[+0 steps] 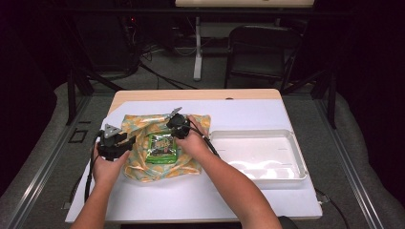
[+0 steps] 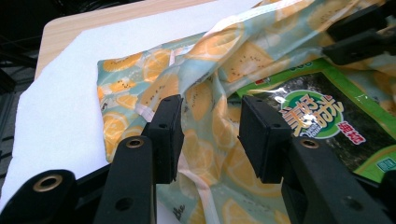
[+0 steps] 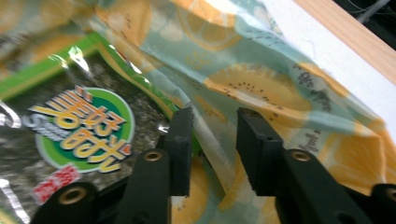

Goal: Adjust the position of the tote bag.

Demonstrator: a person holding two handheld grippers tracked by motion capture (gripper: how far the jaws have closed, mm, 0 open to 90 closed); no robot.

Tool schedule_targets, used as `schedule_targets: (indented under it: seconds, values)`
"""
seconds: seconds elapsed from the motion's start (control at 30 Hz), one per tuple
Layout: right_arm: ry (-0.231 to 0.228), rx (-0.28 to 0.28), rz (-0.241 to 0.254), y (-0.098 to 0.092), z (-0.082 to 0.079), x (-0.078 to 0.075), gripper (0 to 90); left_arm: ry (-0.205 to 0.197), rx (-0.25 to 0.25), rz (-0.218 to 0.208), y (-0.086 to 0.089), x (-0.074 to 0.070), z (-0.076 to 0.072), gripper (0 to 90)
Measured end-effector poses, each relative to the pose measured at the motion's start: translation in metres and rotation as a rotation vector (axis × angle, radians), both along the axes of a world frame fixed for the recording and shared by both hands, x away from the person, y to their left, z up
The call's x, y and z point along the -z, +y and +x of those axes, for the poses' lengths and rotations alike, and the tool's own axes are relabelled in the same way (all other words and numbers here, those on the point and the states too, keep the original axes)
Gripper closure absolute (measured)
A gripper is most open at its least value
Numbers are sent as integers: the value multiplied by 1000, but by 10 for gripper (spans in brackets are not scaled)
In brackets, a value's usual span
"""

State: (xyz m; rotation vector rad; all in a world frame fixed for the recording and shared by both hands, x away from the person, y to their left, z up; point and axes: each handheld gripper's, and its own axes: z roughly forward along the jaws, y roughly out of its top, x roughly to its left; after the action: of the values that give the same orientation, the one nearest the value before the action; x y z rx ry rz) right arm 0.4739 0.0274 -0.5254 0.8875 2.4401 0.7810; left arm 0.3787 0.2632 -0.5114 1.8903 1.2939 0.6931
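Progress: early days I'd say, looks like a wrap-the-snack job and the wrapping has barely started.
Cloth: the fruit-print cloth [image 1: 143, 169] lies spread on the white mat [image 1: 191, 200] towards the left half of the counter [image 1: 196, 94], rumpled at its far edge, no corner folded over the packet yet as far as I can see.
Snack: the green seaweed packet [image 1: 161, 148] sits flat on the middle of the cloth, label up, fully uncovered.
Left gripper: the left gripper [image 2: 208, 135] hovers at the cloth's left edge; its fingers [image 2: 166, 135] stand apart with a raised fold of cloth between them, not pinched from what I can tell.
Right gripper: the right gripper [image 3: 212, 149] is at the cloth's far side, right next to the packet's far right corner; fingers [image 3: 257, 149] apart too, with a ridge of cloth in the gap, and I can't see the pads pressing on it.
Tray: the white tray [image 1: 296, 157] sits on the right half of the counter, nothing in it that I can make out.
Done: packet centred on the cloth, both grippers lined up on cloth edges.
Left: pretty much everything, my guess is grab the edges, fold them over the packet, tidy the bundle; maybe it ends up in the tray, can't say.
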Motion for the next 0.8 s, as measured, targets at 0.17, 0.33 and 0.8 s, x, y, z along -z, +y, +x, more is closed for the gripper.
schedule_targets:
  seconds: [0.17,0.33,0.8]
  values:
    - [7,22,-15,2,8,4,872,-8,14,6,-5,-2,-6,589]
    - [28,45,-27,2,17,6,900,-13,37,4,-9,-5,-10,583]
    - [46,43,130,-7,-3,-11,692,-13,65,-66,-15,-11,-12,588]
